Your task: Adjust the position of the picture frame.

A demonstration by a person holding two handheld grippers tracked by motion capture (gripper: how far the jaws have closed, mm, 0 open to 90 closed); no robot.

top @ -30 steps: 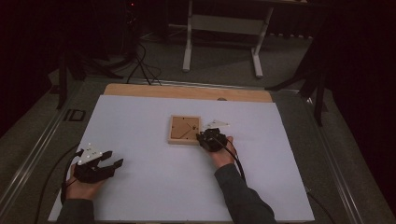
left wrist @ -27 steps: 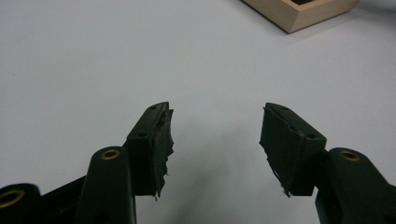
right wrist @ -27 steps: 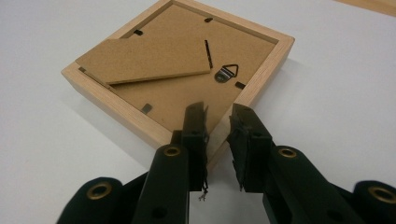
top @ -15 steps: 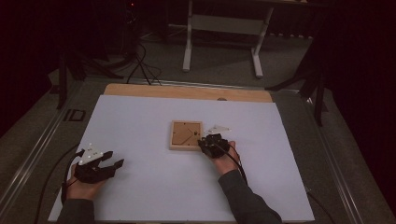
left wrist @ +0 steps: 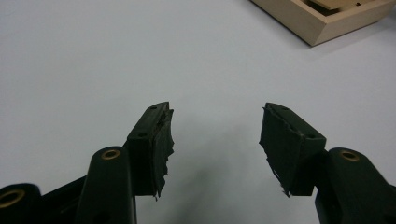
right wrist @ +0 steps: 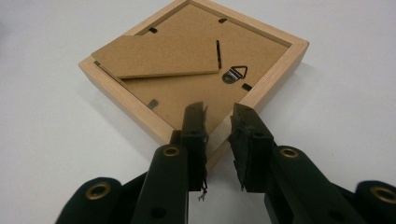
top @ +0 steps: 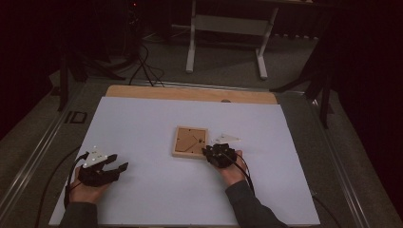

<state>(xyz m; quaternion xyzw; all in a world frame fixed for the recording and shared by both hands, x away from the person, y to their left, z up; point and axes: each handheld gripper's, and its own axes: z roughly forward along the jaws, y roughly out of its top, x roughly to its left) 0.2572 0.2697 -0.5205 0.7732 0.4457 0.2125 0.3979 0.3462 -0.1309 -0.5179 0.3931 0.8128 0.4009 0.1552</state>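
Since 1.0 s ago your right tool (top: pixel 207 153) has pulled back toward you, dragging the picture frame (top: pixel 190 141) slightly nearer. It sits at the frame's near right corner, jaws narrowly apart, straddling the wooden rim in the right gripper view; you cannot tell if they pinch it. The frame lies back-up, its hanger (right wrist: pixel 234 75) just ahead of the tool. Your left tool (top: pixel 110 167) has stayed put, jaws wide apart, holding nothing, over the white surface (top: pixel 142 123).

Both grippers are chunky black plastic: left gripper (left wrist: pixel 215 140) has ragged torn rubber pads (left wrist: pixel 163 144), brass-ringed screw holes, trailing black cables. Right gripper (right wrist: pixel 219 140) same; dark grey sleeves (top: pixel 247 206).
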